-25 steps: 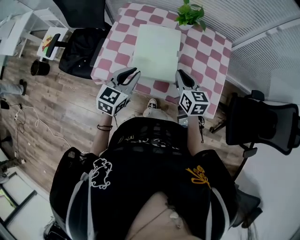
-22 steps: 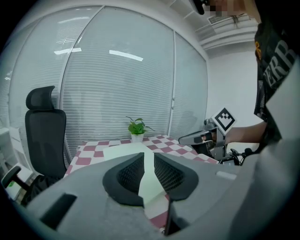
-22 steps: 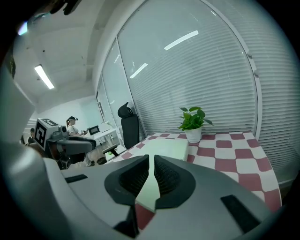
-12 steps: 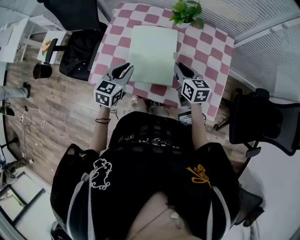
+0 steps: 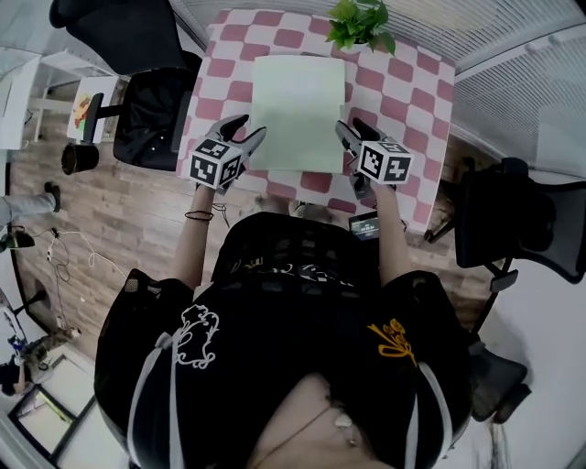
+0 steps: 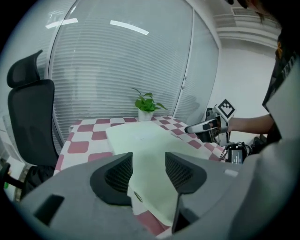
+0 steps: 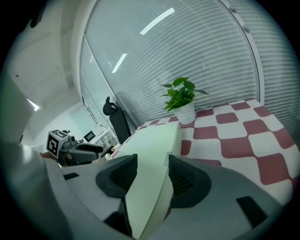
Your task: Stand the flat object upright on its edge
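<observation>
Jaws of left gripper (image 5: 249,134) and right gripper (image 5: 352,128) have just been opening, straddling near corners of green board (image 5: 295,110), unclamped. Board is lying flat; upending is pending

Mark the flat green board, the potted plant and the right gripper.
flat green board (image 5: 295,110): head view, middle of its top face.
potted plant (image 5: 360,22): head view, on its leaves.
right gripper (image 5: 350,126): head view, midway between its fingertips.

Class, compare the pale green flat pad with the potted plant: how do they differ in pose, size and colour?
The pad lies flat; the potted plant stands upright. The pad is broad, the plant small. The pad is pale green, the plant's leaves darker. Both rest on the checked table.
</observation>
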A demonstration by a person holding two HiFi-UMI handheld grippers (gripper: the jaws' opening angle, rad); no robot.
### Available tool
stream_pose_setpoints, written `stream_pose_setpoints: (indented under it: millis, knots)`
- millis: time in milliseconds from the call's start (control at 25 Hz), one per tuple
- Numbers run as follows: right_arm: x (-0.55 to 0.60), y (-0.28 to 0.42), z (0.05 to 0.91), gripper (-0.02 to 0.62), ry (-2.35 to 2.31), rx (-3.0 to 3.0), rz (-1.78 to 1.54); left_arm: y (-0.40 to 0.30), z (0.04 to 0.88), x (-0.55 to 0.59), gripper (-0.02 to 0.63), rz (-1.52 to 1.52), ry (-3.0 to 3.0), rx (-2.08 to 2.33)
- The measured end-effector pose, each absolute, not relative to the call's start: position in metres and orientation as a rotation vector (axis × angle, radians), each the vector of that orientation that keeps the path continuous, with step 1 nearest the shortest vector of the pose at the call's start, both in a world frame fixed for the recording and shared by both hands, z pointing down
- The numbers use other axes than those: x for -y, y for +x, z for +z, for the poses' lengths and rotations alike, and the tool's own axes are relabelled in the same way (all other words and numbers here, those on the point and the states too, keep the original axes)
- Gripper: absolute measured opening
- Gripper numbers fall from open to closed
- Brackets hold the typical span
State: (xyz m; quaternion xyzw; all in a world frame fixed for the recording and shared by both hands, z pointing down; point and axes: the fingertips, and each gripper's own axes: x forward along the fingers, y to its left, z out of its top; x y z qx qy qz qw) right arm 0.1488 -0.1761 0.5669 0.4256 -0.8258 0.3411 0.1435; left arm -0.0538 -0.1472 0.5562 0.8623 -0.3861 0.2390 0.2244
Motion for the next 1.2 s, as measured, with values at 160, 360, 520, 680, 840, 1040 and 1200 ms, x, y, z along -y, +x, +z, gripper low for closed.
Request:
stream_pose_setpoints:
  millis: [160,360,520,680,840,1040,1200]
  knots:
    - [0.184,0.147,0.591,0.216,1.258,2.301,1.099,-0.059,0.578,0.164,0.26,0.586,2.291,0.955]
    - [0.192,0.143,0.615,0.239,1.292,2.227,1.263,-0.07,0.604,0.181,0.329,0.503,2.168,0.86]
    - [0.204,0.143,0.625,0.241,1.304,2.205,1.415,-0.071,0.623,0.194,0.342,0.497,2.124,0.799]
    - [0.212,0.139,0.634,0.241,1.293,2.18,1.527,-0.067,0.633,0.207,0.347,0.374,2.04,0.734]
    - [0.215,0.138,0.639,0.244,1.274,2.165,1.563,-0.063,0.641,0.213,0.348,0.267,1.958,0.686]
    - [0.215,0.137,0.64,0.242,1.248,2.157,1.574,-0.061,0.644,0.212,0.35,0.208,1.918,0.628]
    - [0.215,0.139,0.64,0.242,1.263,2.132,1.536,-0.059,0.645,0.212,0.348,0.216,1.917,0.614]
